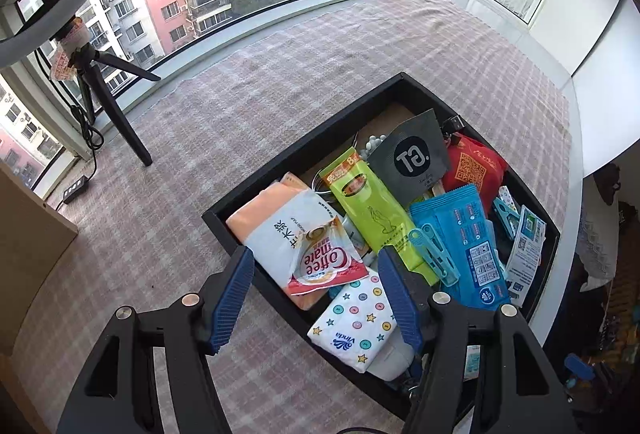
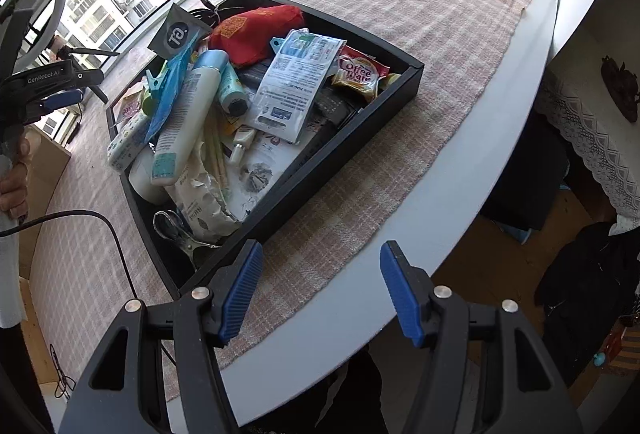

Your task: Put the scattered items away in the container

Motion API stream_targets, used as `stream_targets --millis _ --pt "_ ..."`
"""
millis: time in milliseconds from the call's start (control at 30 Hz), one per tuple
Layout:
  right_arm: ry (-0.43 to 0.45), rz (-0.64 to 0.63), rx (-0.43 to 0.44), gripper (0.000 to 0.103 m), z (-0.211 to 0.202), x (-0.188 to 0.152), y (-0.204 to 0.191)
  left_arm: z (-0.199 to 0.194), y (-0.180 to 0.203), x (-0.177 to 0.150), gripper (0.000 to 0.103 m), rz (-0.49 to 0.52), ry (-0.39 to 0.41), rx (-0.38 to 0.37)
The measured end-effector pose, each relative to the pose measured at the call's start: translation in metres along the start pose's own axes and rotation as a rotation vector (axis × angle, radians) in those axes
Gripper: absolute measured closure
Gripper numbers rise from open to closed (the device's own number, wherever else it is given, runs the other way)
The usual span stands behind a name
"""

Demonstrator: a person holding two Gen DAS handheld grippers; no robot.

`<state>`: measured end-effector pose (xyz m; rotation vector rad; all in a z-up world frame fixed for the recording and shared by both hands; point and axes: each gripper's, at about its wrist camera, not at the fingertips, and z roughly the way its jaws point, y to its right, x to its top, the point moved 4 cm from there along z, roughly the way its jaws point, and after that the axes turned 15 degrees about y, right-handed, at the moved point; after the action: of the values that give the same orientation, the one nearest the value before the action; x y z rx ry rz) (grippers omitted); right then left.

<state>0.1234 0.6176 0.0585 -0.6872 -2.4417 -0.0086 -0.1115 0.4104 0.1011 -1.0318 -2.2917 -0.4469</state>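
A black tray [image 1: 304,145] on the checked cloth holds many small items: a Coffee-mate sachet [image 1: 328,262], a Vinda tissue pack [image 1: 356,322], a green packet [image 1: 372,209], a blue packet [image 1: 468,234] and a red pouch [image 1: 476,165]. My left gripper [image 1: 316,294] is open and empty just above the tray's near corner. In the right wrist view the same tray [image 2: 360,137] is piled with a white tube [image 2: 188,113], a sachet [image 2: 296,81] and the red pouch [image 2: 256,29]. My right gripper [image 2: 320,290] is open and empty, over the cloth near the table edge.
A pink checked cloth [image 1: 280,81] covers the white table [image 2: 460,173]. A black tripod [image 1: 108,93] with a ring light stands at the far left by the window. A cable [image 2: 100,230] trails on the cloth. The left gripper's body [image 2: 52,85] shows at the left.
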Motion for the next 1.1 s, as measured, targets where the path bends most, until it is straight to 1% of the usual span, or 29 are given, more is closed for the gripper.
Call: stream_targets --millis 167,400,600,733,933,1000,1100 --pt "0.006 -0.055 0.030 0.043 -0.002 0.000 -0.029 -0.027 -0.029 -0.019 0.041 -0.028 0.025 0.055" --pt "0.011 -0.153 0.091 0.043 -0.005 0.000 -0.085 -0.074 -0.080 -0.060 0.041 -0.131 0.055 0.089" --pt "0.024 -0.252 0.172 0.043 -0.010 -0.002 -0.147 -0.123 -0.133 -0.101 0.041 -0.214 0.088 0.185" --pt "0.038 -0.319 0.233 0.043 -0.013 -0.003 -0.191 -0.160 -0.165 -0.130 0.041 -0.258 0.114 0.268" --pt "0.049 -0.416 0.333 0.043 -0.018 -0.009 -0.260 -0.213 -0.203 -0.175 0.041 -0.346 0.156 0.380" --pt "0.053 -0.449 0.365 0.043 -0.021 -0.013 -0.281 -0.227 -0.213 -0.188 0.040 -0.377 0.165 0.406" --pt "0.057 -0.501 0.408 0.043 -0.026 -0.021 -0.312 -0.243 -0.226 -0.208 0.037 -0.410 0.167 0.444"
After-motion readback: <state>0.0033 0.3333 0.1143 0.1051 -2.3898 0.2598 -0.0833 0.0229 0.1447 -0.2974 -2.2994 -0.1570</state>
